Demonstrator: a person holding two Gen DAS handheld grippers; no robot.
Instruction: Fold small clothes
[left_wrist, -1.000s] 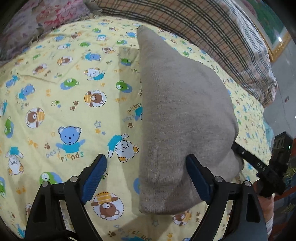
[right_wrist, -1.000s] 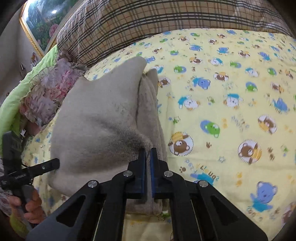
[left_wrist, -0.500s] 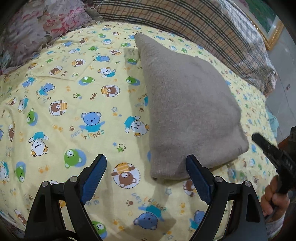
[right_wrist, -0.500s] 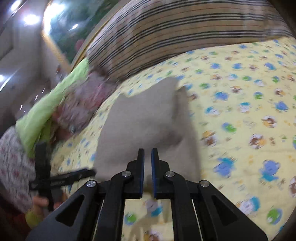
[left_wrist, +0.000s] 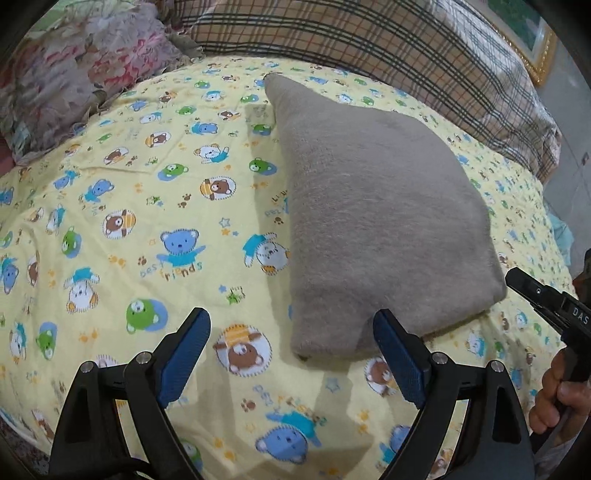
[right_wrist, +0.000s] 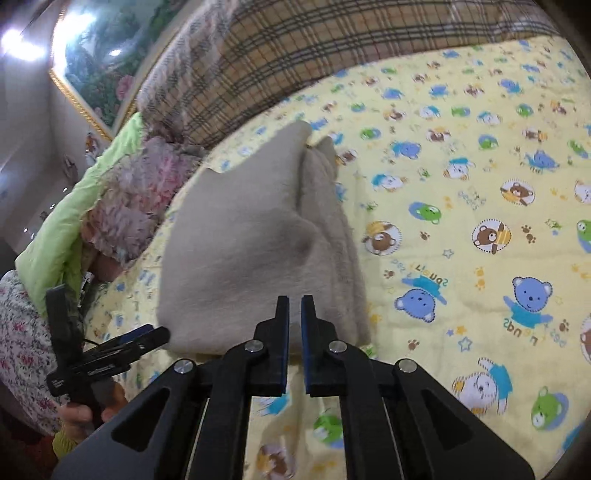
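Note:
A grey knitted garment (left_wrist: 369, 206) lies folded on the yellow bear-print sheet (left_wrist: 147, 221), tapering to a point at its far end. My left gripper (left_wrist: 291, 317) hovers open over its near left corner, blue pads wide apart and gripping nothing. The right gripper (right_wrist: 294, 299) is shut just above the garment (right_wrist: 240, 251) at its near edge, with no cloth between its fingers. Each gripper also appears in the other's view: the right gripper (left_wrist: 535, 295) beside the garment's right corner, the left gripper (right_wrist: 122, 343) at its left corner.
A plaid pillow (left_wrist: 369, 37) runs along the back of the bed. A floral ruffled cloth (left_wrist: 74, 74) and a green blanket (right_wrist: 74, 206) are heaped at the left side. A framed picture (right_wrist: 110, 55) hangs on the wall. The sheet's near edge drops off.
Both grippers have drawn back and risen a little from the garment. The right one, earlier closed at the fold's near edge, now stands clear of it. The garment lies flatter.

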